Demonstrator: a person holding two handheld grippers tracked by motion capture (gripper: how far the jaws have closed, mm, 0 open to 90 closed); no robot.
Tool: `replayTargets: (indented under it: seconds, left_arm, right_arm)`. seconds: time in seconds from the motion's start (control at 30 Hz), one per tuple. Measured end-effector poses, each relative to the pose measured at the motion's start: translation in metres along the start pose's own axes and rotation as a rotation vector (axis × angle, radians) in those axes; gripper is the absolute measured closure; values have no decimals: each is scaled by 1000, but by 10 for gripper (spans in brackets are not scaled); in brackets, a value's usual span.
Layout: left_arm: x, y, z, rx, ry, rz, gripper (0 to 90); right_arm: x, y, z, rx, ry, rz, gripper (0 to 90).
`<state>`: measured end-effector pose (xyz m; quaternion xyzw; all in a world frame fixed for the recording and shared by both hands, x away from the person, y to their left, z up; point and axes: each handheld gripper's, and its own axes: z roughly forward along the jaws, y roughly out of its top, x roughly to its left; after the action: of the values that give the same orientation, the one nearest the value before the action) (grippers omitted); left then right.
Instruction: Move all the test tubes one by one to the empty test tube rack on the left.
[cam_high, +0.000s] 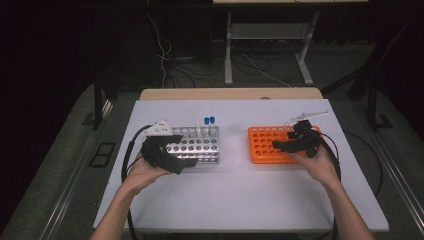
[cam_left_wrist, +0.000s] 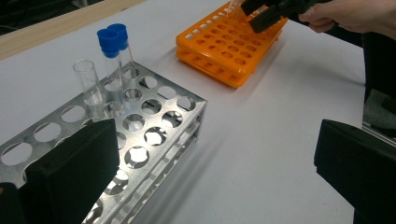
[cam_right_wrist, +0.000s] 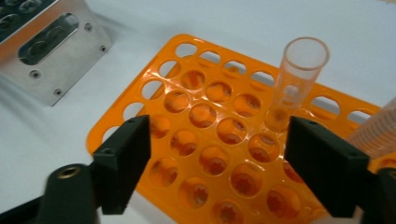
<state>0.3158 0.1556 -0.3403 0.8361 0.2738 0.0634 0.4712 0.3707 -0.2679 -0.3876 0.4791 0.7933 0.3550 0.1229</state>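
The clear test tube (cam_right_wrist: 299, 84) stands upright in a hole of the orange rack (cam_right_wrist: 140, 93), just ahead of your right gripper (cam_right_wrist: 217, 163), up against the inner edge of its right-hand finger (cam_right_wrist: 322, 161). Those jaws stand fairly wide with nothing pressed between the pads; the tube sits free in its hole, untouched as far as this angle lets you judge. At the far right edge of the right gripper view a second, paler cylinder (cam_right_wrist: 376, 130) leans in, too cropped to identify.

Your left gripper (cam_left_wrist: 215, 172) is spread as wide as it goes and holds nothing. Its left finger (cam_left_wrist: 74, 168) hangs over the near rows of the metal rack (cam_left_wrist: 154, 135); its right finger (cam_left_wrist: 359, 163) is over bare table (cam_left_wrist: 261, 140). Beyond the left finger, at the rack's far side, stand an uncapped clear tube (cam_left_wrist: 88, 84) and, just beside it, two blue-capped tubes (cam_left_wrist: 114, 39).

What could go wrong from here:
- On the right, the tube is off-centre, close to one pad. If you close now, that pad would likely meet it first and tip it in its hole, or push it against the orange rack's rim, instead of clamping it squarely.
- The light plastic rack may slide or lift if you pull the tube at an angle.
- On the left, coming down further with that finger over the metal rack risks knocking the rack's top plate, and a sweep forward could strike the uncapped tube before you reach the capped ones.
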Motion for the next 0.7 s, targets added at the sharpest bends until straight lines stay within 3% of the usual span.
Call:
replayTargets:
  seconds: [0.37,0.7]
  left_arm:
    - [-8,1,1,-22,-24,14,0]
    - [-12,1,5,-40,-45,21,0]
  right_arm:
    - [-2,4,9,-21,-100,33,410]
    - [1,8,14,-33,-190,29,574]
